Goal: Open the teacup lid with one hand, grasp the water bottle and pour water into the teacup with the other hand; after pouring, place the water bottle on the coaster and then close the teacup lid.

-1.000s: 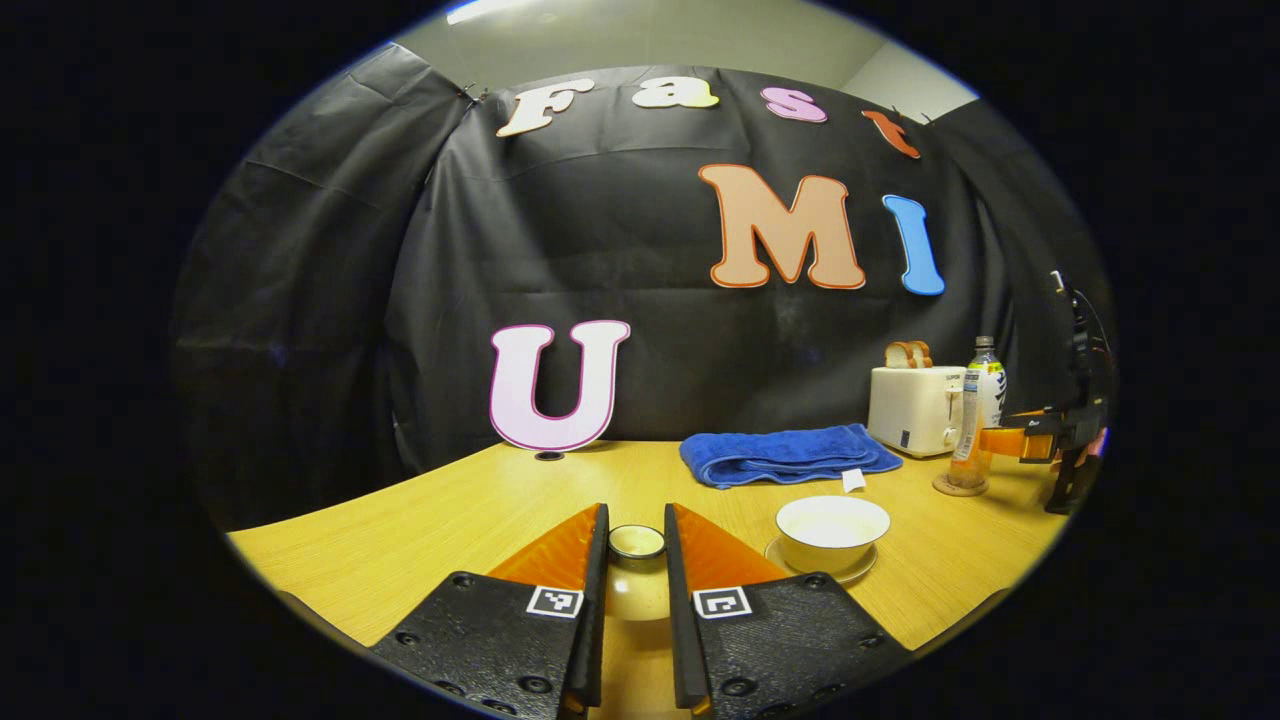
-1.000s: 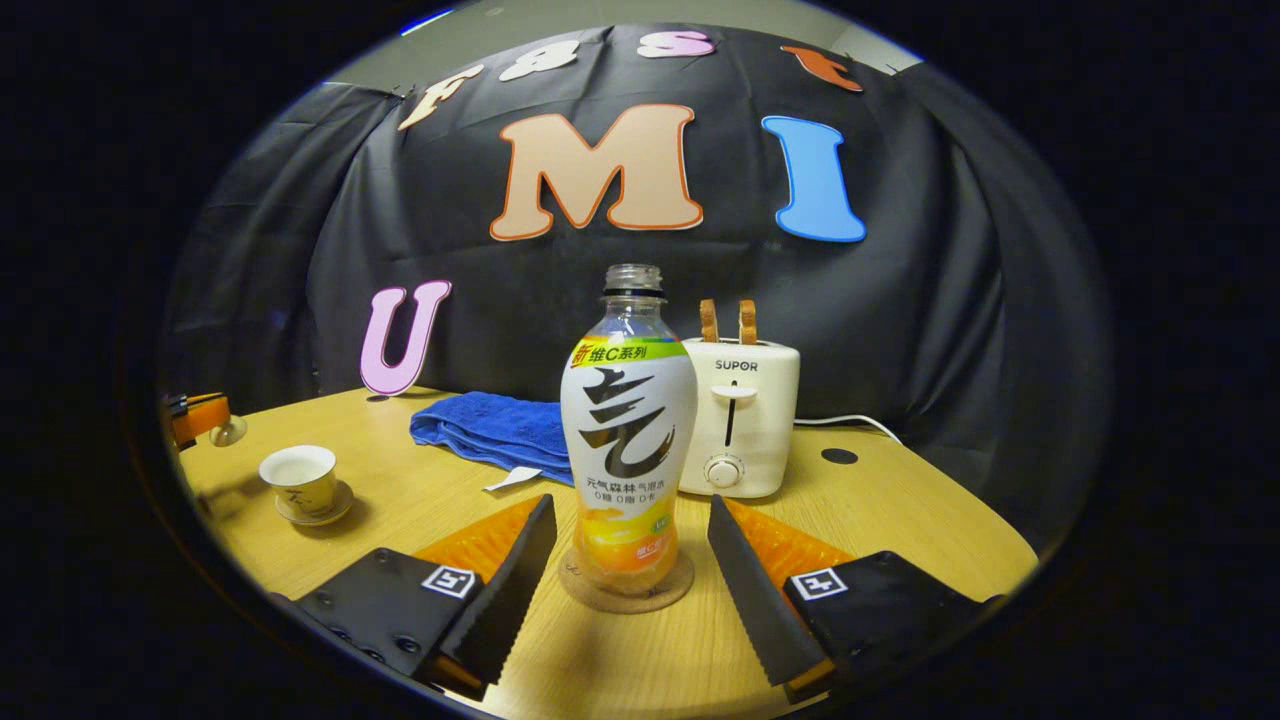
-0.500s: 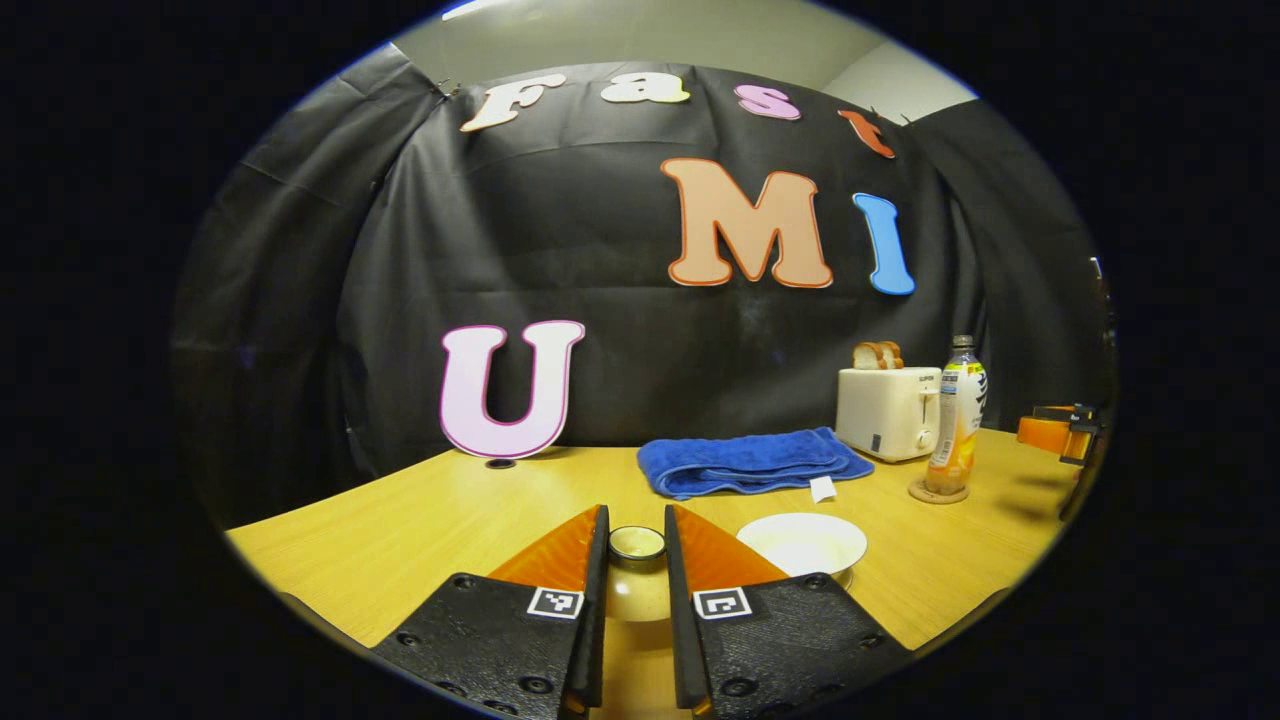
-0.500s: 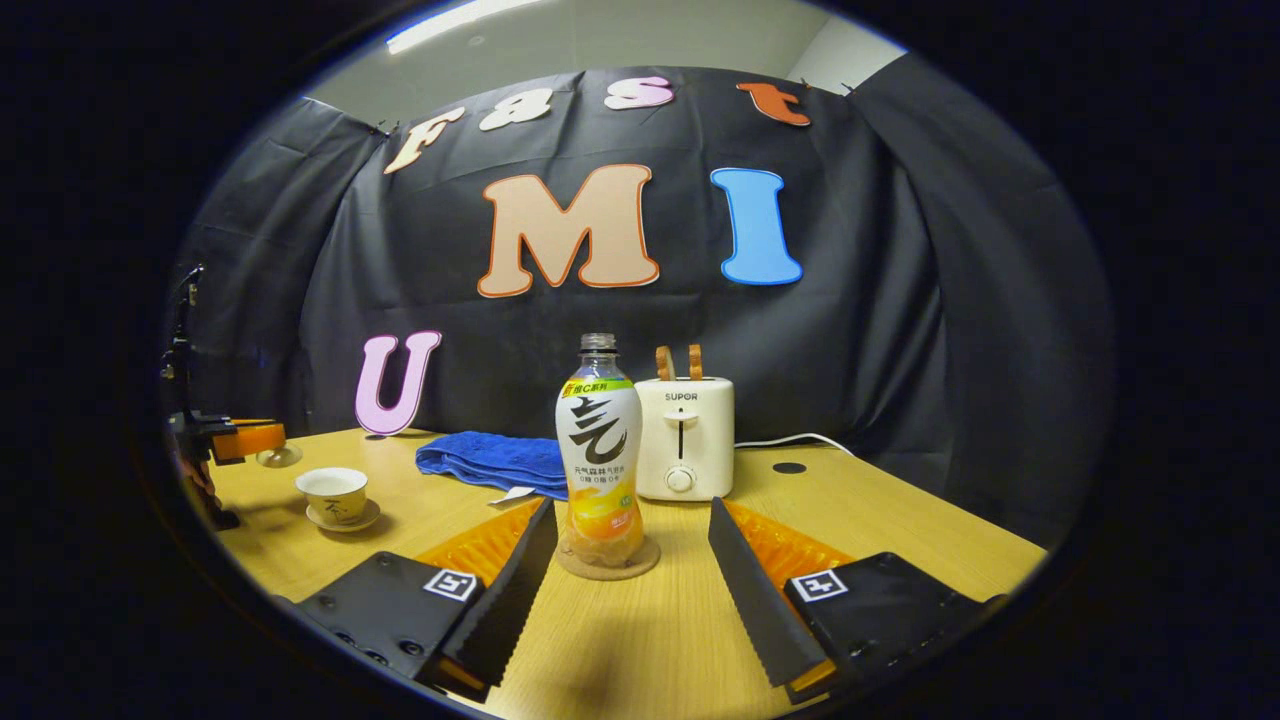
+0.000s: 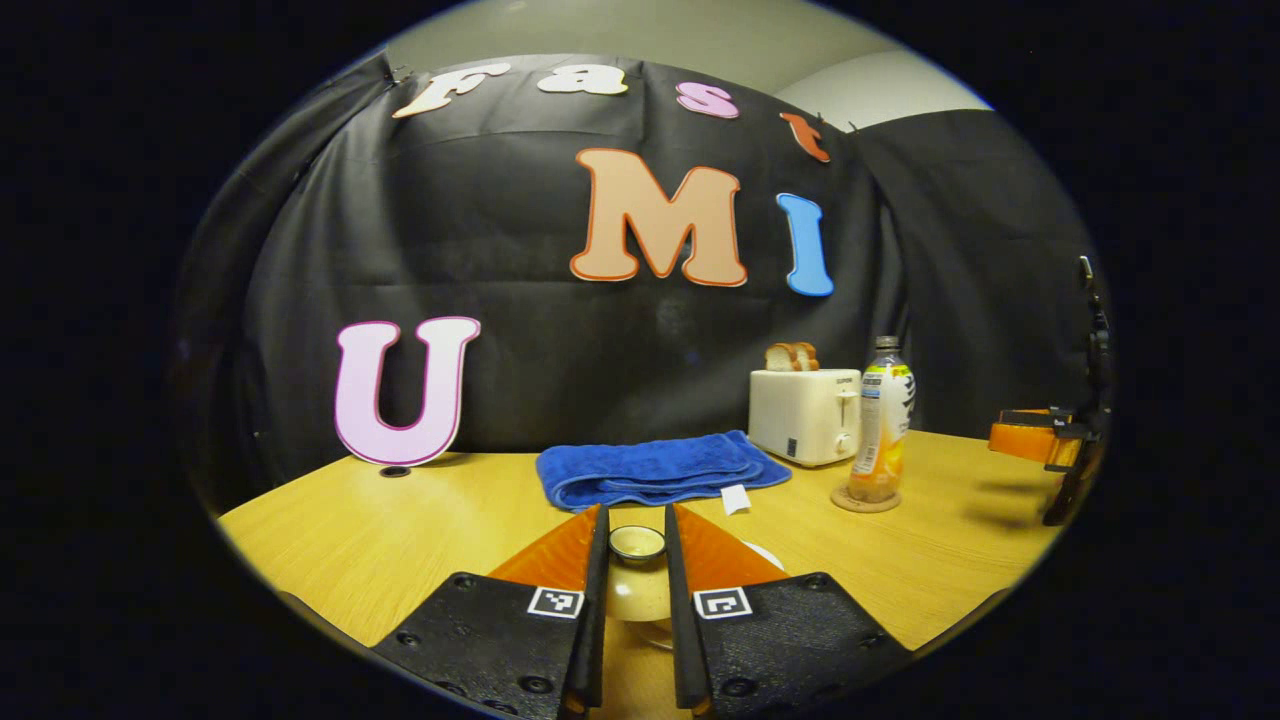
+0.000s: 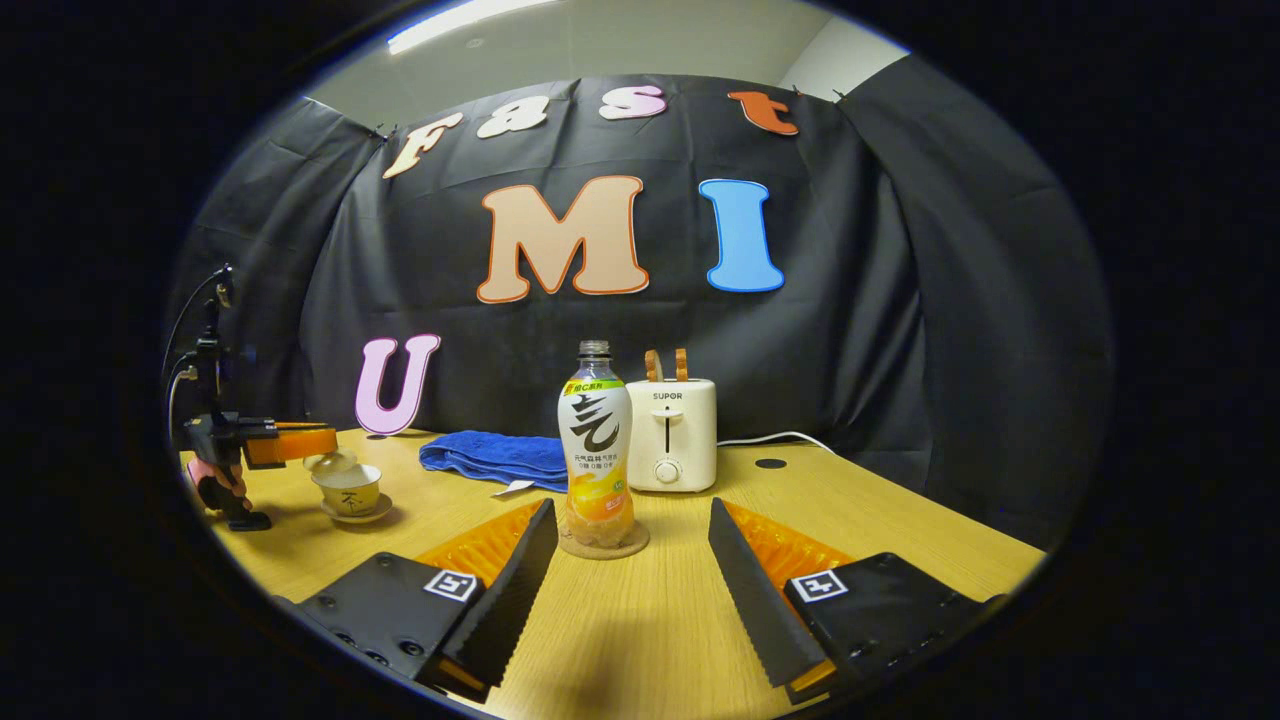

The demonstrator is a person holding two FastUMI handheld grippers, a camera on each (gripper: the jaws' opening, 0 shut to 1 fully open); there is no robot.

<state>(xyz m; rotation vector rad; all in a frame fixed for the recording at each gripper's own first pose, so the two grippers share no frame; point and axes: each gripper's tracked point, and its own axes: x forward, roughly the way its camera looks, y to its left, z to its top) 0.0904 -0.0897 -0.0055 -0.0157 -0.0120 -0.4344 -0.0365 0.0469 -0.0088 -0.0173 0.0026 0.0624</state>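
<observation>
clamping the lid (image 5: 637, 545), the left tool (image 5: 636, 600) hides the teacup (image 6: 349, 491); right tool (image 6: 632, 560) gapes.

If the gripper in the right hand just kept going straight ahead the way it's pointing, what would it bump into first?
Most likely the water bottle, which stands upright on its coaster dead ahead of the open right gripper. The toaster stands behind it, slightly to the side. The bare table lies between; depth is hard to judge.
</observation>
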